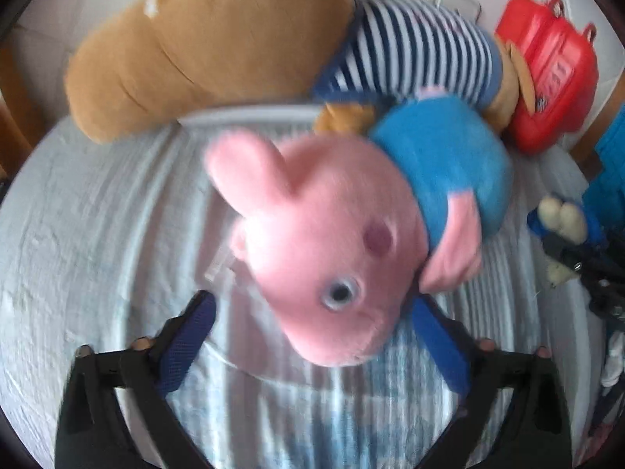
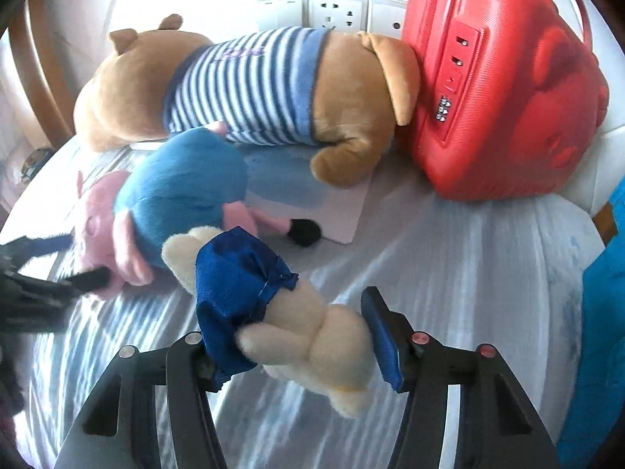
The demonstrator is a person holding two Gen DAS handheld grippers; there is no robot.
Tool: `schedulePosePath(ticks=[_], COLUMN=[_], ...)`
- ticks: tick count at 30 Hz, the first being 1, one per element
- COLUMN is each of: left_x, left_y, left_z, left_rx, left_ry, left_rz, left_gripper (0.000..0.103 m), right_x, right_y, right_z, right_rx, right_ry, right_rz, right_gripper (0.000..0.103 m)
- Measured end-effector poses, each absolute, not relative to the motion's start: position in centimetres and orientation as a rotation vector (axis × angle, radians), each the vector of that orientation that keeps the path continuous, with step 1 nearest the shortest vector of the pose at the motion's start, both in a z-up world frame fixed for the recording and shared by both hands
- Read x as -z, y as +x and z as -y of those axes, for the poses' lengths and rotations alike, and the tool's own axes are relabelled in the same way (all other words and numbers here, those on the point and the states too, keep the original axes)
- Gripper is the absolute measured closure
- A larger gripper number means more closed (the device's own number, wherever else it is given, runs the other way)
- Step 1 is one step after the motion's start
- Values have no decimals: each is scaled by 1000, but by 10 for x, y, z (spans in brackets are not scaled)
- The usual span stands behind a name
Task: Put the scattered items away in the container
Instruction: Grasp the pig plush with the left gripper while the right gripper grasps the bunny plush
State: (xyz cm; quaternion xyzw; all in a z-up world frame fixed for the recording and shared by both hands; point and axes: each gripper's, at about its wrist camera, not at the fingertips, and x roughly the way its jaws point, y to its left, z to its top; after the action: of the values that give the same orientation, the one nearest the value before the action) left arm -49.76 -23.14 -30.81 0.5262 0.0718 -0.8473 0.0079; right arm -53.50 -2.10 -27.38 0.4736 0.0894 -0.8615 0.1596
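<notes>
The pink plush pig in a blue top [image 1: 332, 234] fills the middle of the left wrist view, lying on the pale blue striped bed sheet [image 1: 97, 234] with its head toward the bottom of the frame. The left claw [image 1: 312, 336] sits around that head: the right blue pad looks to be up against the pig's cheek, while the left blue pad [image 1: 187, 344] stands clear of it with sheet showing in between, so I'd call it not gripping. The shot is blurry, mind you.

In the right wrist view the small cream plush bear in a shiny dark blue garment [image 2: 281, 312] is in the lower middle, clamped in the right claw [image 2: 297, 348]. The left finger is buried in the blue fabric and the right pad presses the bear's cream body. The pig [image 2: 175, 195] lies just behind it at centre left, with the left claw [image 2: 58, 269] coming in from the left edge at its head.

Behind the pig, across the top of both views, is a big tan plush dog in a navy and white striped shirt [image 2: 254, 86], lying on its side. Its head end touches a red hard-shell kids' suitcase [image 2: 508, 86] at the upper right, which stands closed with its combination lock [image 2: 443, 108] facing the dog. White wall sockets [image 2: 336, 11] show at the top centre behind them.
</notes>
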Motion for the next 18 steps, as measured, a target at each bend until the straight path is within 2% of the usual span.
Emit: schedulePosePath(ticks=[1,3,12,18], left_x=[310,308,295,275], left_y=[-497,-494,-474,-463], left_z=[225,210,133,140], left_rx=[2655,2683,2874,2804], left_ry=[1655,1656,1785,1759], left_rz=[-204,-152,-70,-21], left_gripper=[43,45,46,46], right_x=[273,276,301,295], right_y=[-532,-522,-495,-490], right_z=[21,20,-5,-26], right_rx=[2459,2460,2489,2511], right_ry=[1355,1365,1496,1506], right_rz=[-252,-239,-166,-110], right_gripper=[46,46,46,46])
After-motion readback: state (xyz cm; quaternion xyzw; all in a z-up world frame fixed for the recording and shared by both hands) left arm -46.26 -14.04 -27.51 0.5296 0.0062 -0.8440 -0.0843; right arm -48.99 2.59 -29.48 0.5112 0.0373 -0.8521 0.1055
